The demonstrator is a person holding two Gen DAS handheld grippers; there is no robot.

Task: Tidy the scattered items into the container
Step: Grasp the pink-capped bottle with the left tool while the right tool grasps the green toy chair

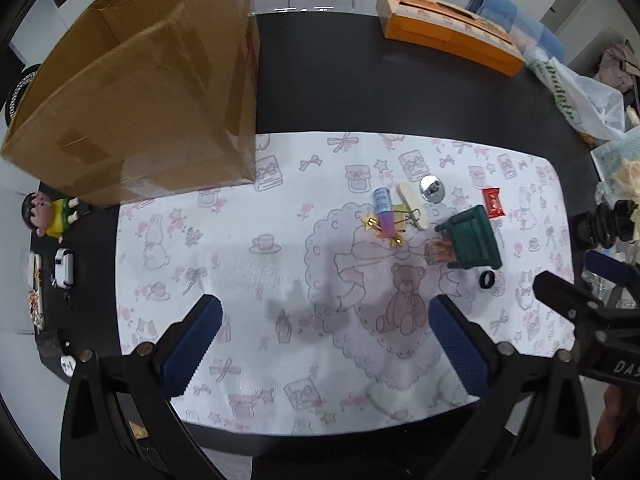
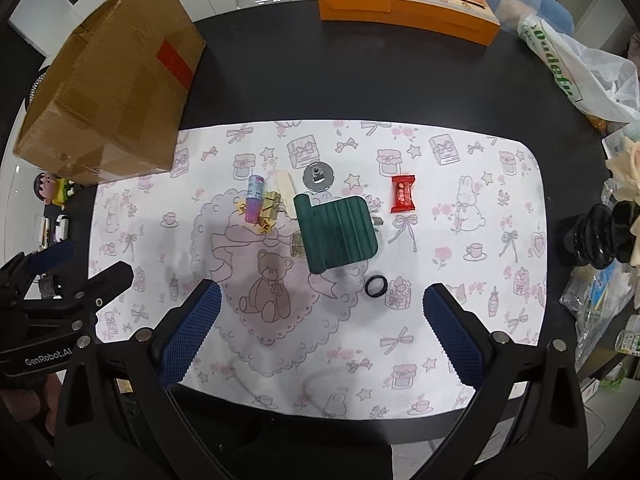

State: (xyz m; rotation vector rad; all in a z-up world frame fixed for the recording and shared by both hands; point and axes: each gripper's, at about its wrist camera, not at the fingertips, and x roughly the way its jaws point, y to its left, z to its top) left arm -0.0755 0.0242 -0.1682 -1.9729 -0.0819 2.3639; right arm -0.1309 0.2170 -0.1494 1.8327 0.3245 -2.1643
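Note:
Small items lie scattered on a white patterned mat (image 2: 440,320): a dark green ribbed piece (image 2: 336,234) (image 1: 474,240), a red candy packet (image 2: 402,194) (image 1: 494,202), a black ring (image 2: 376,286) (image 1: 488,279), a pink-purple tube (image 2: 254,198) (image 1: 384,210) on gold binder clips (image 2: 268,210), a cream stick (image 2: 286,190), a round metal disc (image 2: 319,176) (image 1: 432,189) and a small clear bottle (image 1: 438,252). A cardboard box (image 1: 132,104) (image 2: 108,92) stands at the mat's far left. My left gripper (image 1: 324,344) and right gripper (image 2: 320,324) are open and empty, above the near part of the mat.
An orange box (image 2: 408,2), a blue towel (image 1: 516,16) and a plastic bag (image 2: 580,72) sit at the far right of the black table (image 2: 320,80). A cartoon figurine (image 1: 50,216) and a toy car (image 1: 64,268) are at the left. A black stand (image 2: 600,240) is right.

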